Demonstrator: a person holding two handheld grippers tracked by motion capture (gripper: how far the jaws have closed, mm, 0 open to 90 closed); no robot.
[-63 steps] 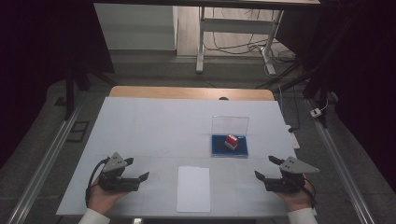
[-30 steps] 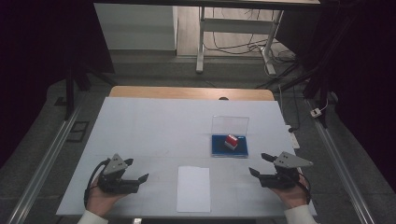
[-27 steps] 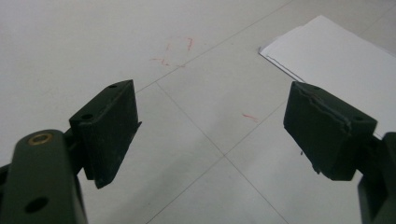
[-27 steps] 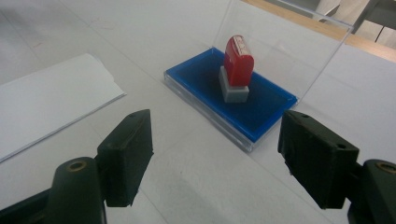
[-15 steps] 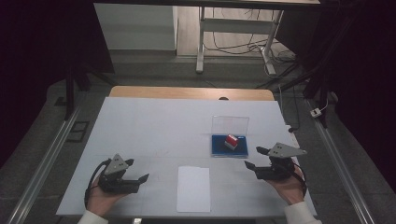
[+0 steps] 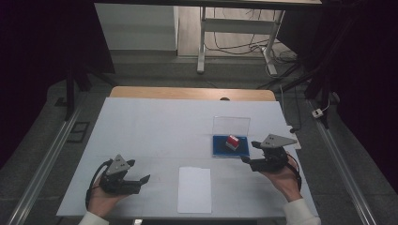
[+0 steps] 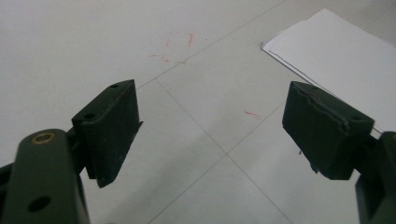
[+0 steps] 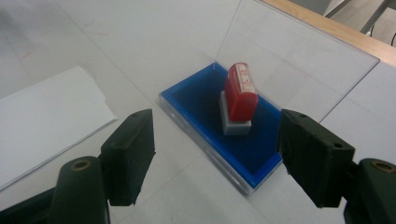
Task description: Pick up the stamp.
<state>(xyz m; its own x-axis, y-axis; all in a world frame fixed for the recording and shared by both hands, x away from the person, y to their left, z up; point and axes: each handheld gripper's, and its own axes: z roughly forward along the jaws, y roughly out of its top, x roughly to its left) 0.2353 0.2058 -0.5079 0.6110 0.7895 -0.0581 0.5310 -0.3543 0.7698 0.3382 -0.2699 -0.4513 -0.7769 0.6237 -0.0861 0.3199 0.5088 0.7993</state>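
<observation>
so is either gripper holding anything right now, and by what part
Nothing is held. The left gripper is open over bare table, and the right gripper is open just short of the red stamp in its blue case.

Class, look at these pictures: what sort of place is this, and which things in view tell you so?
Probably a lab or recording workspace, not a home. A white-covered table stands between metal floor rails, with loose cables behind, and a person holds handheld tongs: left, right.

Upright clear lid (image 8: pixel 299 60) walls the stamp's (image 8: pixel 240 95) far side — near side open.
</observation>
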